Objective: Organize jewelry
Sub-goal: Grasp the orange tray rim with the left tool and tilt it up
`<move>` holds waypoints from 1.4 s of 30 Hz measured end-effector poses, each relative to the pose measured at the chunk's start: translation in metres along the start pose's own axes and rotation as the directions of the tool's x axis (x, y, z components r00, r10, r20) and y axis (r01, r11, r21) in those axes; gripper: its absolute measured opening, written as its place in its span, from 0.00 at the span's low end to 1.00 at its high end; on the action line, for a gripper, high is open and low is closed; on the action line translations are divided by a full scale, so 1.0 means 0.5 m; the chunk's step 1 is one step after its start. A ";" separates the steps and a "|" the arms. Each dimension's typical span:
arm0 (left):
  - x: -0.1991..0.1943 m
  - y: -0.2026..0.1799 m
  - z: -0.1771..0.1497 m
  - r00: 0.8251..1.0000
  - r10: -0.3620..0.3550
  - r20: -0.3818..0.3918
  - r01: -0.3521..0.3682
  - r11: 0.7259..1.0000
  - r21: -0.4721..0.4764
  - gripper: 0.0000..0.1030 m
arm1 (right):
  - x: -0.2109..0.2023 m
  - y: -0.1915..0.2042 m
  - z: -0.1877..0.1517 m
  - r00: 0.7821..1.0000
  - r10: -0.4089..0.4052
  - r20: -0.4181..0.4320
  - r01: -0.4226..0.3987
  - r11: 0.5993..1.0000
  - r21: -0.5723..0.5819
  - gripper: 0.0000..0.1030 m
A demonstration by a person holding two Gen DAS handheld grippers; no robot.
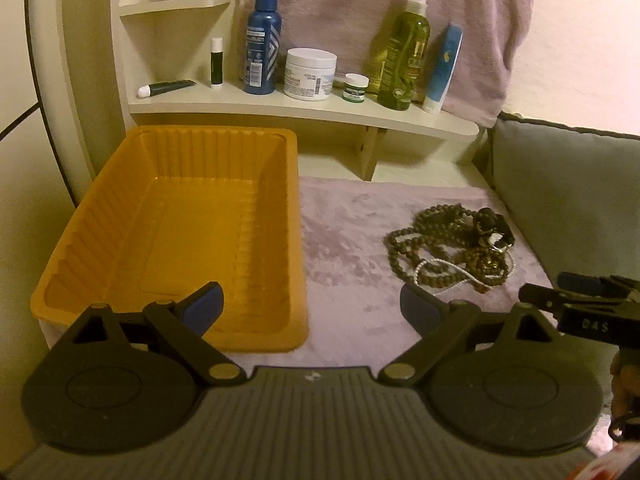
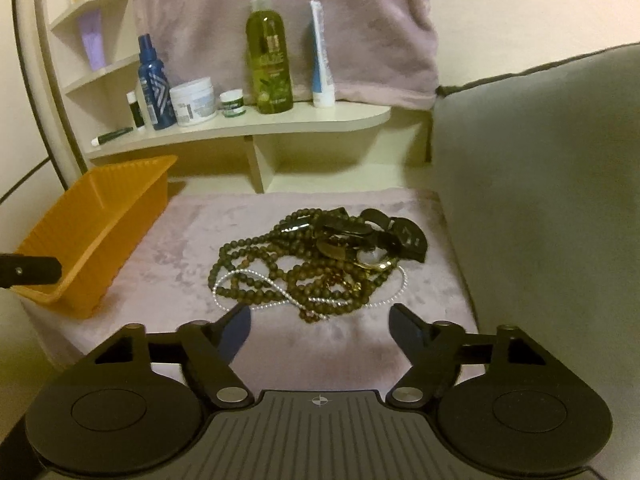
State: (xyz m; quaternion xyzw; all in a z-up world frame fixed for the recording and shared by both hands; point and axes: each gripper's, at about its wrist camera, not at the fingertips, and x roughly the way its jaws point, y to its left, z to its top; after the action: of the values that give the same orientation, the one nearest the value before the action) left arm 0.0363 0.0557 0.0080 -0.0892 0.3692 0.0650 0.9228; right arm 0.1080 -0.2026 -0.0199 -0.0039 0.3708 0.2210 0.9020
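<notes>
The jewelry pile [image 2: 316,264] lies on the pink cloth [image 2: 180,232], just ahead of the right gripper [image 2: 320,324] and a little beyond its fingertips — dark bead strands, a thin pearl-like chain [image 2: 256,276] and some black pieces tangled together. The right gripper's jaws stand apart with nothing between them. The left gripper [image 1: 310,304], also spread and empty, hangs over the near corner of the orange tray [image 1: 100,184], which is bare inside. The pile stretches crosswise to the right gripper, so I judge the right hand is the nearer one — the tray waits to its left.
</notes>
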 end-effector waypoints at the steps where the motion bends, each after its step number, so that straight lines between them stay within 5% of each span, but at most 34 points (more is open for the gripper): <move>1: 0.002 0.001 0.001 1.000 -0.001 0.003 0.001 1.000 0.001 0.91 | 0.010 0.000 0.003 1.000 0.005 -0.003 -0.005 1.000 -0.009 0.64; 9: 0.017 0.019 0.020 0.999 0.027 0.028 -0.027 1.000 0.004 0.87 | 0.094 0.013 0.034 0.999 0.038 -0.026 -0.040 0.995 -0.097 0.26; 12: 0.022 0.030 0.027 0.999 0.034 0.034 -0.034 0.999 -0.007 0.87 | 0.122 0.016 0.043 0.999 0.034 -0.040 -0.039 0.991 -0.126 0.21; 23: 0.047 0.048 0.037 1.000 0.025 0.016 -0.025 0.999 -0.028 0.86 | 0.184 0.025 0.044 0.994 0.024 -0.106 -0.039 0.990 -0.137 0.17; 28: 0.051 0.055 0.038 0.999 0.029 0.016 -0.028 0.999 -0.035 0.87 | 0.185 0.030 0.046 0.994 0.018 -0.107 -0.034 0.989 -0.142 0.07; 42: 0.019 0.107 0.040 0.995 0.085 0.055 -0.083 0.996 -0.029 0.86 | 0.088 0.030 0.054 1.000 0.011 -0.003 -0.011 0.997 -0.074 0.07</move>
State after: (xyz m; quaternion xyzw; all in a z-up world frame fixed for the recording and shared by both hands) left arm 0.0465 0.1128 0.0096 -0.0842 0.3455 0.1112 0.9280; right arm 0.1474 -0.1671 -0.0274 -0.0355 0.3635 0.2396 0.8995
